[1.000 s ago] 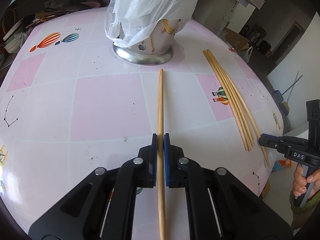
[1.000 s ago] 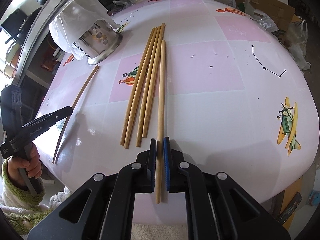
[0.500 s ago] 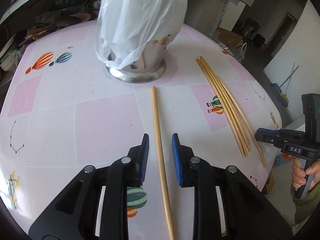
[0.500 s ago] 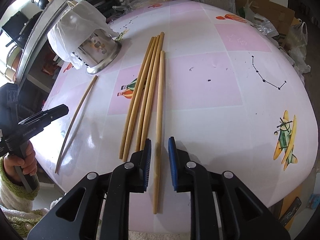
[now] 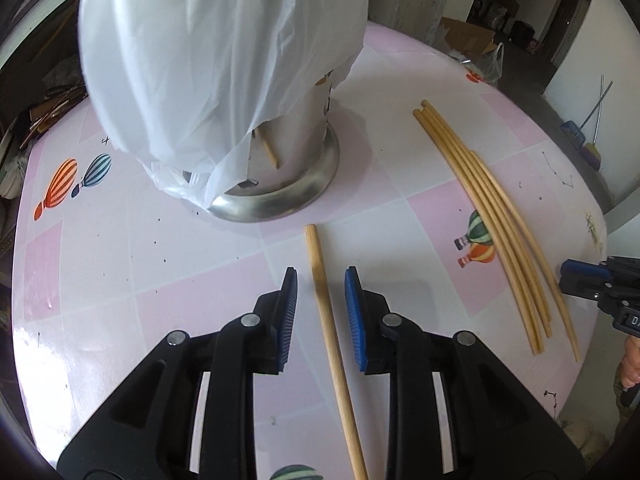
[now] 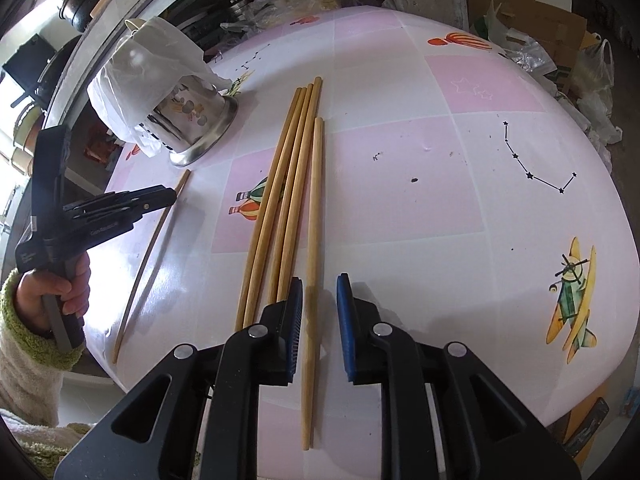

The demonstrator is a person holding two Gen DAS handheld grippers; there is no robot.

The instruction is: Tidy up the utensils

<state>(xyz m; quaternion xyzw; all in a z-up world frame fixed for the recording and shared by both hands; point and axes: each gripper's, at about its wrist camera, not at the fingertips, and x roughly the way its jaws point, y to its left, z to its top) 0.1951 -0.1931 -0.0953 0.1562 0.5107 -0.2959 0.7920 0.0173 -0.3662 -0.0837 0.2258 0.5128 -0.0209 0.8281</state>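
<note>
Left gripper: black moulded plastic arms, triangular cut-outs, silver round screws at pivots, blue ribbed pads on fingers. Right gripper: same build, same blue pads, white lettering on body side, mostly cut off. Left hand: cream fleece sleeve, green fuzzy cuff.

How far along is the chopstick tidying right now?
Early. One chopstick shows through the metal holder under the plastic bag. Nothing is gripped: the left gripper straddles a single chopstick, the right gripper another, both open. Four more lie loose on the table.
</note>
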